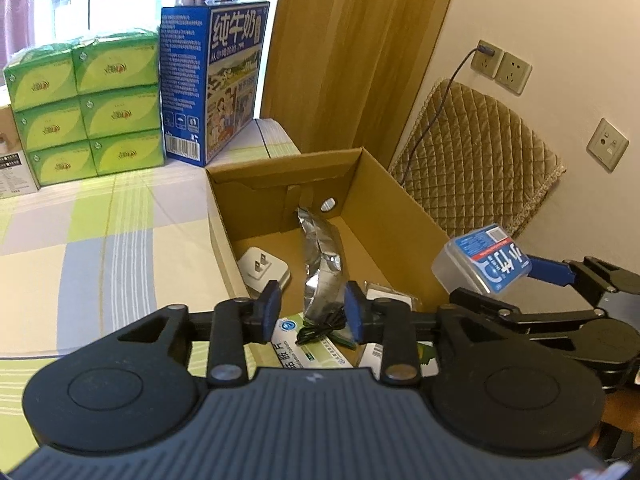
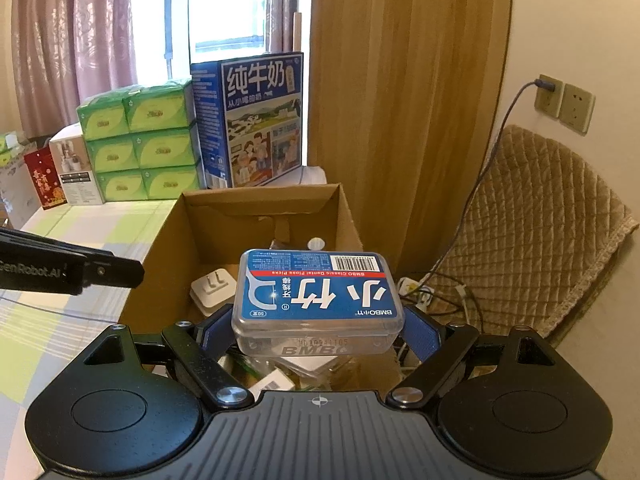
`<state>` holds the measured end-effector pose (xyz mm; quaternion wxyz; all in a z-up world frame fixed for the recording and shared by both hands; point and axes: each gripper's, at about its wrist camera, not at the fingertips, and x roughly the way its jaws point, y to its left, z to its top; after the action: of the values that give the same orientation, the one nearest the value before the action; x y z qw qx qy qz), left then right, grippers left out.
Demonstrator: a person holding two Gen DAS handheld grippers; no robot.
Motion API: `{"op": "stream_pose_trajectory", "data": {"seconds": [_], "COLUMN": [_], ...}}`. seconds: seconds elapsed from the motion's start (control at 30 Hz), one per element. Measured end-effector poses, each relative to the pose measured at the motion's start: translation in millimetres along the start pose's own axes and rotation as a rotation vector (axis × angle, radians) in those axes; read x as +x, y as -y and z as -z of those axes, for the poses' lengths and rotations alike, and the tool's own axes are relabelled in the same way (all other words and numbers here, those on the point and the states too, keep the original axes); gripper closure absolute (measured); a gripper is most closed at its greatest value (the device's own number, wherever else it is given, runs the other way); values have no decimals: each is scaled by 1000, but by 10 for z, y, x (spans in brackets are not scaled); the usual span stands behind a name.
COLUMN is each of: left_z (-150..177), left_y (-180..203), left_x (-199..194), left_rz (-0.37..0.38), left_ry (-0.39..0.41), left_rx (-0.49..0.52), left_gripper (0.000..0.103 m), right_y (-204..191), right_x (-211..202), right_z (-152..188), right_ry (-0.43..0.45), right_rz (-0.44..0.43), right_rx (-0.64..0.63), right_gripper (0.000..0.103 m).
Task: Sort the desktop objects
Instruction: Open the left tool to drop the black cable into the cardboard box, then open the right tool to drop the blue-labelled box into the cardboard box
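Right gripper (image 2: pixel 319 322), frame centre, clamps floss-pick case (image 2: pixel 318 298) by its ends, above cardboard box (image 2: pixel 264 200). Left gripper (image 1: pixel 309 310) parted, empty, low over foil pouch (image 1: pixel 320 256). Risk: smooth plastic slipping, or landing on white plug (image 2: pixel 212 290).

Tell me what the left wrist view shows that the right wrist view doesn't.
Left only: the silver foil pouch and a black cable in the box, between the open left claw. Right only: the floss-pick label, the red bag by the window. Both: the cardboard box, white plug adapter, milk carton, and the right claw gripping the floss box.
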<state>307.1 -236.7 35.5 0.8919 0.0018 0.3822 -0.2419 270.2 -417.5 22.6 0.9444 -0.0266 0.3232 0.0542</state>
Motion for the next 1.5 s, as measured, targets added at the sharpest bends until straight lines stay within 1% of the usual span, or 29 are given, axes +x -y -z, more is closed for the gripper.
{"op": "stream_pose_trajectory", "data": {"seconds": [0.07,0.1,0.13,0.17,0.2,0.23,0.3,0.37,0.47,0.57,1.2,1.23,1.27,1.3,1.37,1.5], "left_z": [-16,-21,-26,-30,-31,-31,-31,-25,-3,25,172,180,188,196,218,254], "left_y": [-16,-26,-39,-53,-67,-80,-115,-154,-199,-208,-445,-454,-466,-482,-503,-550], "left_x": [-34,-50,-67,-83,-101,-115,-139,-163,-201,-237,-254,-253,-255,-257,-265,-282], "left_rz": [-8,-11,-12,-15,-21,-27,-38,-49,-70,-106,-130,-129,-128,-126,-128,-137], "left_ry": [8,11,16,21,26,31,37,42,55,67,50,50,50,51,51,52], "left_rx": [4,4,3,0,-2,-2,-2,-3,6,37,21,19,17,15,13,-3], "left_gripper": [63,60,55,47,42,35,29,19,8,2,1,1,1,1,1,1], "right_y": [-17,-27,-36,-46,-58,-70,-98,-121,-145,-165,-301,-298,-294,-291,-284,-284], "right_x": [12,18,27,35,45,52,66,77,100,129,338,348,356,353,332,318], "right_z": [-12,-19,-26,-33,-41,-47,-57,-65,-76,-87,-171,-177,-185,-192,-201,-217], "right_ry": [-2,-3,-4,-5,-6,-7,-8,-9,-13,-16,-42,-41,-41,-36,-20,-29], "right_rz": [-3,-6,-8,-10,-13,-15,-18,-21,-26,-30,-61,-70,-76,-72,-67,-66], "right_rx": [-2,-3,-4,-6,-7,-9,-13,-15,-17,-20,-27,-18,-8,-1,0,-4], "right_gripper": [19,19,19,19,19,19,19,19,19,19,18,17,8,2,2,2]}}
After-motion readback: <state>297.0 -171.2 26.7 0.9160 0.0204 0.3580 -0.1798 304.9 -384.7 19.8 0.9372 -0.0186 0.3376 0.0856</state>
